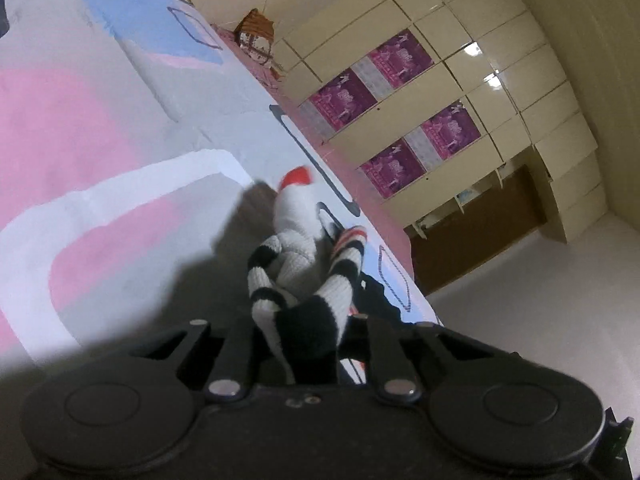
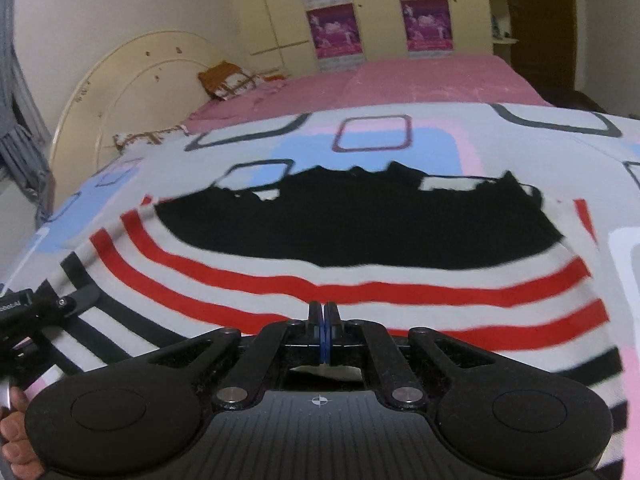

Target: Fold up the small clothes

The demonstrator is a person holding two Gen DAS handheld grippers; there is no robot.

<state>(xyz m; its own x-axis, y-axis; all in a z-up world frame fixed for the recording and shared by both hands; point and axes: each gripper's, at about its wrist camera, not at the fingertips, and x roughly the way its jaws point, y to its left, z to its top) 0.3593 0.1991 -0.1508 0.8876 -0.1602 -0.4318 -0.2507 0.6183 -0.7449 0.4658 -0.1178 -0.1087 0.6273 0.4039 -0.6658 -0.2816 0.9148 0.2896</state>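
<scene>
Spread flat, a small knitted sweater (image 2: 320, 276) with red, black and white stripes and a solid black panel is lying across a quilt (image 2: 372, 144) printed with pink and blue blocks and dark rounded-square outlines, which is covering a pink-sheeted bed (image 2: 420, 80). Seen from the right wrist camera, the red stripes are curving across the garment's middle, the black stripes are running along its near and left edges, and the black panel's far edge is looking ragged against the quilt.

The right gripper (image 2: 324, 312) is hovering over the near red stripes with its blue-padded jaws pressed together; no cloth is showing between them.

The left gripper (image 1: 310, 344) is clenching a bunched fold of the sweater (image 1: 304, 280), black-and-white striped knit that is rising from between its jaws and twisting away toward a white section with a red tip. In the right wrist view that same gripper (image 2: 76, 300) is sitting at the garment's left edge, on the black stripes, with a person's fingers (image 2: 16, 432) showing at the lower left corner.

Behind the bed, a cream wardrobe (image 2: 360, 8) bearing purple posters is standing against the wall, and a brown patterned cushion (image 2: 228, 78) is resting near a rounded cream headboard (image 2: 132, 76).
</scene>
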